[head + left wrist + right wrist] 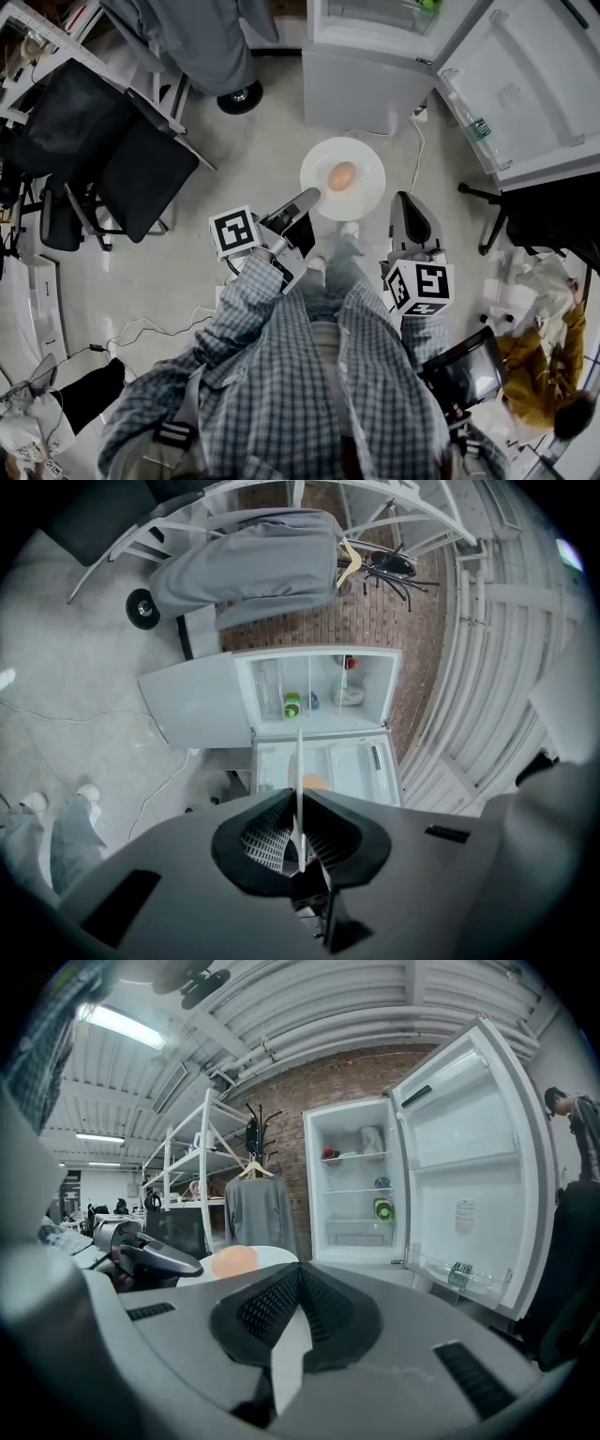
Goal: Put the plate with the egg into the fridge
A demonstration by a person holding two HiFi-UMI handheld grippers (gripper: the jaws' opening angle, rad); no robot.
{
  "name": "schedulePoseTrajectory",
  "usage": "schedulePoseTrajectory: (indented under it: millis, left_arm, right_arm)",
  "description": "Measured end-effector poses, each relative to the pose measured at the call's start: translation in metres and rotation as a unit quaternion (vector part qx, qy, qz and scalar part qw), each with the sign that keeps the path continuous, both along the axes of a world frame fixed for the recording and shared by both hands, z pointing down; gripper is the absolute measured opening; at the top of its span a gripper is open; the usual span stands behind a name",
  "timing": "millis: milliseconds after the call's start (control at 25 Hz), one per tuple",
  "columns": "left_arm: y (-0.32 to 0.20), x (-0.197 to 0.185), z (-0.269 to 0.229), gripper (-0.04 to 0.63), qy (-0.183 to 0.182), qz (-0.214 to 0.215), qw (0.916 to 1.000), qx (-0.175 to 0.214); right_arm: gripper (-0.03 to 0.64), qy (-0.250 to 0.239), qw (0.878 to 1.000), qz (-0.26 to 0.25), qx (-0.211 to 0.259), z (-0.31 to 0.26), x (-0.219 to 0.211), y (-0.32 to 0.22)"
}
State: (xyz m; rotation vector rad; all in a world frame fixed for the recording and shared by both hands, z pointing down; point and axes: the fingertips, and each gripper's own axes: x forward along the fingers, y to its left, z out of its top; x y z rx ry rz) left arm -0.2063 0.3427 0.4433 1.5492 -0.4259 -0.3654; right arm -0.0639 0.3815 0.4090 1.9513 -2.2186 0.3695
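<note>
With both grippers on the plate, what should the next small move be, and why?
Probably carry the round white plate with the brown egg forward, kept level: left gripper and right gripper both clamp its rim, and the white fridge stands open ahead, not yet reached.

Shared lab or workshop office, not a home. Ahead of the right tongs (298,1269): bare brick wall (291,1082), exposed ceiling pipes (309,997), a strip light (122,1026), metal shelving (183,1157), a coat rack (255,1129) and an open fridge (361,1185). Left of the left tongs (309,197): black office chairs (122,159). Further back on that side: loose cables (141,328) across a pale hard floor (253,150).
</note>
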Motion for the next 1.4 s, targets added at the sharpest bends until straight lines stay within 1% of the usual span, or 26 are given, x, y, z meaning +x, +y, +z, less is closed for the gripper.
schedulePoseTrajectory:
  millis: [160,360,560,840,1400]
  left_arm:
    - [-0.008,0.01,0.002,0.029,0.0,-0.004,1.0,0.002]
    - [-0.026,0.018,0.002,0.029,-0.001,-0.017,0.9999,0.003]
    - [-0.048,0.032,0.005,0.029,-0.005,-0.031,0.9995,0.001]
    - [-0.08,0.054,0.002,0.029,-0.007,-0.046,0.9989,0.001]
    - [-0.125,0.098,-0.005,0.029,-0.006,-0.067,0.9977,0.003]
  right_arm:
    - [0.006,-0.004,1.0,-0.001,-0.001,0.004,0.013,-0.011]
    - [0.006,-0.004,1.0,-0.019,0.007,0.002,0.02,-0.038]
    - [0.006,-0.012,0.999,-0.032,0.005,0.007,0.036,-0.067]
    - [0.006,0.007,0.998,-0.061,0.011,0.003,0.054,-0.109]
    - [0.006,0.002,0.997,-0.072,0.02,-0.005,0.104,-0.159]
